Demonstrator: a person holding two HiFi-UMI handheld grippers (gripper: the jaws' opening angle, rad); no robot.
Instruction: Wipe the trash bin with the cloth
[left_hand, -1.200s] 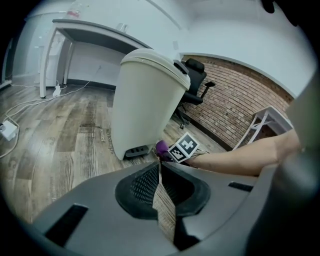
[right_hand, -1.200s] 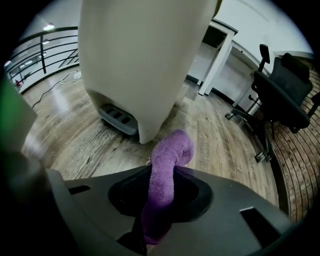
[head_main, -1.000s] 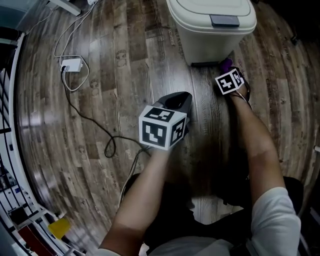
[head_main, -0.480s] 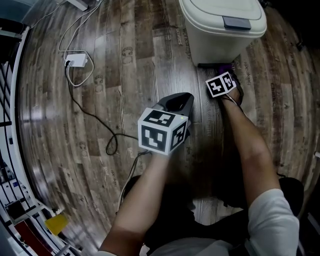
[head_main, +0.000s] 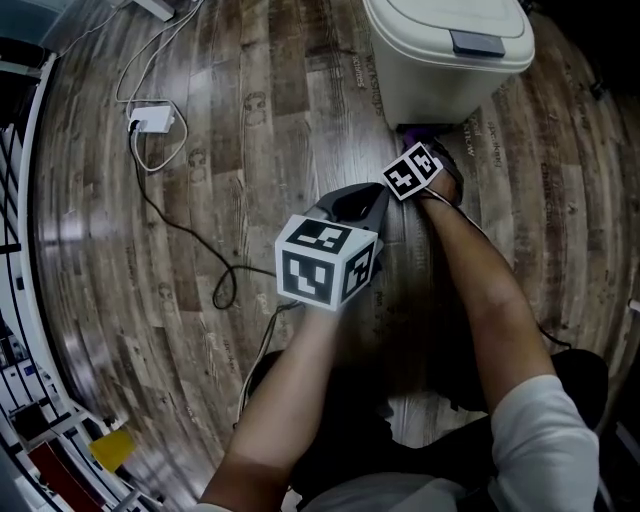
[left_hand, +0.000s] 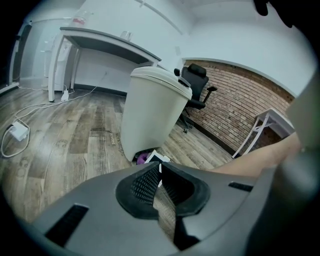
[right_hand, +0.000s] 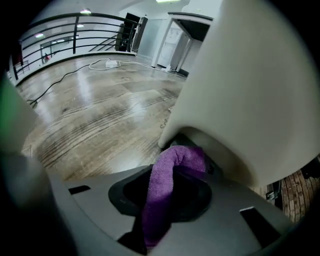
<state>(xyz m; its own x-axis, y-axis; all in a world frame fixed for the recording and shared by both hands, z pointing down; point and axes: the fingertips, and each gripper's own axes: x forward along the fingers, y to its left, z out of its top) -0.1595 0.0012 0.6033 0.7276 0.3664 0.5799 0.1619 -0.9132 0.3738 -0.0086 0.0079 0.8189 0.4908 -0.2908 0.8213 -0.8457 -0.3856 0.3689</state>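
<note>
At bin (head_main: 440, 75) base | right gripper (right_hand: 171, 175) grips cloth (right_hand: 181, 158) | left gripper (left_hand: 159, 171) closed

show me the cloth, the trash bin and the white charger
cloth (right_hand: 175, 162), right gripper view, top of the purple fold
trash bin (head_main: 430, 88), head view, front wall below the lid
white charger (head_main: 152, 120), head view, middle of its body

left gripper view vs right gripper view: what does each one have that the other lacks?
Left gripper view only: the trash bin whole, lid included, an office chair, a brick wall, and the left gripper, jaws together on nothing. Right gripper view only: the right gripper with jaws clamped on the purple cloth, up against the bin's bottom edge, plus a black railing. Both: the bin, the cloth at its base, the wood floor.
</note>
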